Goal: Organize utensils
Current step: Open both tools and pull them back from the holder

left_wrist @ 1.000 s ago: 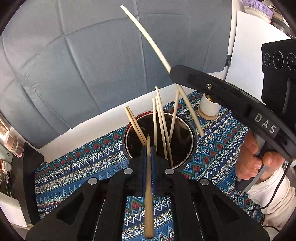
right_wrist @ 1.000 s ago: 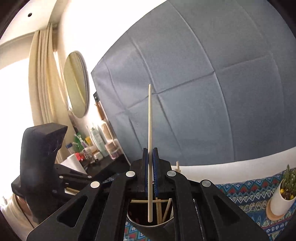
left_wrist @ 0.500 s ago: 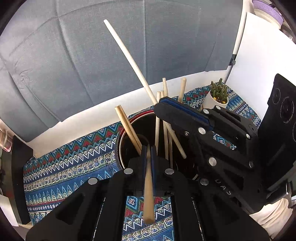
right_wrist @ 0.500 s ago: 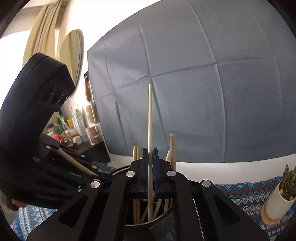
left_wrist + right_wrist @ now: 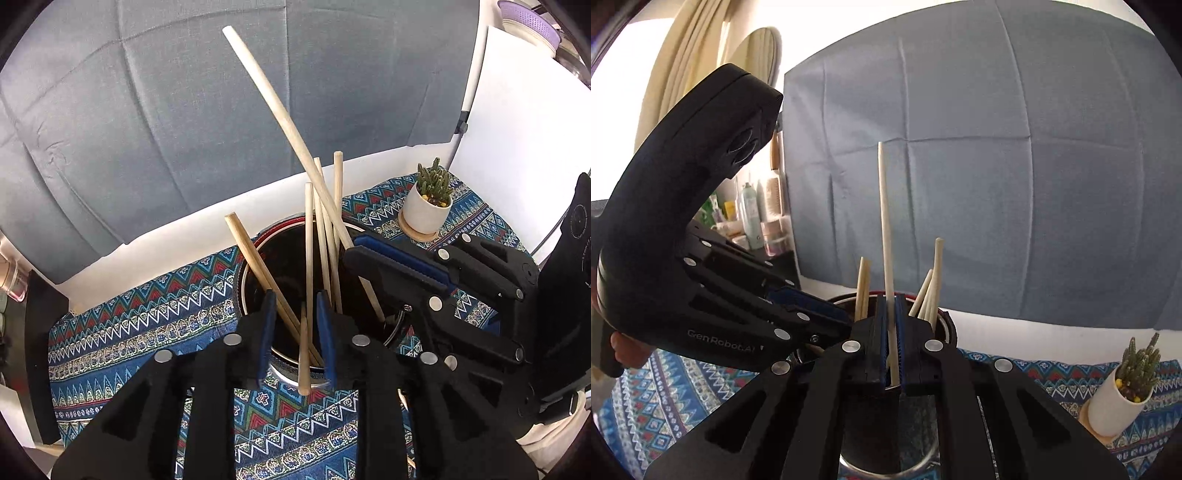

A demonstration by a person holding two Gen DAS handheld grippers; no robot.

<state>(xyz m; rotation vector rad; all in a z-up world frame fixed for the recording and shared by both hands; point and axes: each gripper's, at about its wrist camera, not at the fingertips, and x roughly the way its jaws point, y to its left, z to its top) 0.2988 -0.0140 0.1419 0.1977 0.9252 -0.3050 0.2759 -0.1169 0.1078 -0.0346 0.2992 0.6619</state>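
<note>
A dark round utensil holder (image 5: 284,273) with a red rim stands on the patterned cloth and holds several wooden chopsticks (image 5: 325,236). My left gripper (image 5: 293,299) is open over the holder's near rim; a wooden chopstick (image 5: 303,354) hangs loose between its jaws, tip inside the holder. My right gripper (image 5: 891,306) is shut on a pale chopstick (image 5: 885,218) held upright over the holder (image 5: 945,325); it also shows in the left wrist view (image 5: 280,110), slanting into the holder. The right gripper also appears in the left wrist view (image 5: 369,247).
A small cactus in a white pot (image 5: 428,206) sits on a wooden coaster behind and right of the holder. The blue patterned cloth (image 5: 129,332) covers the table. A grey fabric backdrop (image 5: 184,92) and a white board (image 5: 517,110) stand behind. Bottles (image 5: 753,218) crowd a shelf at left.
My left gripper has opened and let go of its chopstick, which slid down into the holder. My right gripper has lowered its pale chopstick further over the holder.
</note>
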